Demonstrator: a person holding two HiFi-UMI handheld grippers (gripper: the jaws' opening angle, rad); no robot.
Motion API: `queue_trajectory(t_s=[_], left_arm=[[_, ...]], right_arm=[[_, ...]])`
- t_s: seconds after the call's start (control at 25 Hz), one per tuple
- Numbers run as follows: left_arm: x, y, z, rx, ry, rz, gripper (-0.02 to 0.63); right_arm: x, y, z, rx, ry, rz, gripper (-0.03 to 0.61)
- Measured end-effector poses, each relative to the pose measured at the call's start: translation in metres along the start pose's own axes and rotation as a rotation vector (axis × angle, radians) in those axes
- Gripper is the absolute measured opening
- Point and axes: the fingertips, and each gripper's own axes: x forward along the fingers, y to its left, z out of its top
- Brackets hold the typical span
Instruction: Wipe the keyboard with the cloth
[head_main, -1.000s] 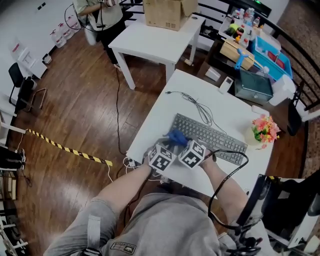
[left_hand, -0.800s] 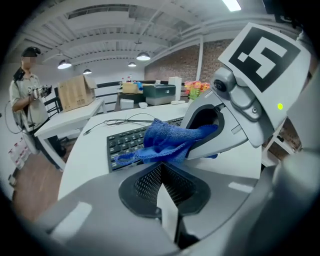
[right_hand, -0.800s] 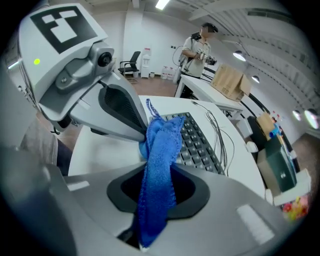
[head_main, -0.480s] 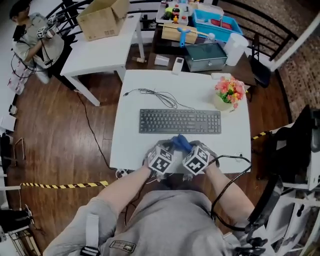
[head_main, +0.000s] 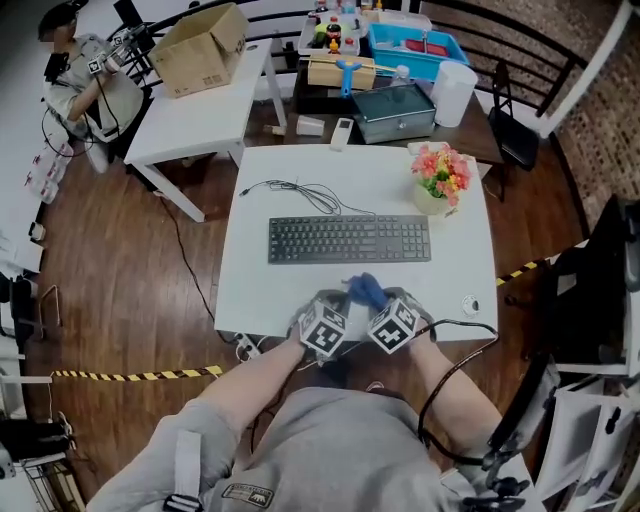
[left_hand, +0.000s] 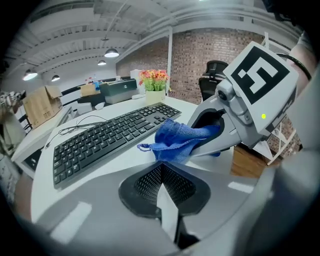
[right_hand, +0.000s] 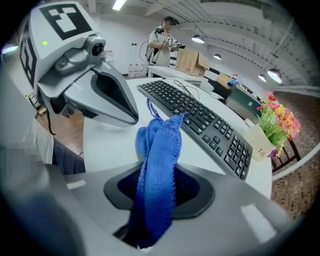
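The blue terry cloth (right_hand: 157, 170) was bunched into a narrow upright fold with a small loop at its tip. It sat between the jaws of the right gripper (right_hand: 160, 200), which had just been opening a little yet still pinched it, and it hung just above the near edge of the white table (head_main: 300, 290), close in front of the black keyboard (head_main: 348, 240) without touching it. The left gripper (left_hand: 162, 182) stood just beside the cloth, its jaws pressed together with nothing in them. The flat, full-width keyboard lay across the middle of the table, its dark cable (head_main: 300, 190) looped behind it. A white pot (head_main: 432, 203) at the far right corner held pink and orange flowers (head_main: 440, 168). Beyond the table, a blue tray (head_main: 415, 45) held small items too small to tell, a grey metal box (head_main: 395, 112) was closed, and an open cardboard box (head_main: 200, 47) stood on a second white table (head_main: 190, 120), its inside unseen.
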Motion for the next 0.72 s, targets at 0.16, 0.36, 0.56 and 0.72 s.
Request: queue_trajectory(t_s=[0.16, 0.36, 0.56, 0.72], left_arm=[[-0.013, -0.007, -0.004, -0.036, 0.002, 0.062, -0.006], [-0.032, -0.024, -0.015, -0.072, 0.004, 0.127, -0.006], [-0.048, -0.065, -0.036, -0.118, -0.001, 0.153, -0.006], [-0.056, -0.111, -0.055, -0.140, 0.012, 0.145, -0.006]], right_arm=[[-0.010, 0.001, 0.001, -0.008, -0.058, 0.017, 0.208], [-0.040, 0.007, -0.003, -0.019, -0.137, 0.030, 0.233], [-0.076, 0.025, -0.039, 0.024, -0.192, 0.036, 0.233], [-0.094, 0.049, -0.087, 0.084, -0.193, 0.052, 0.229]])
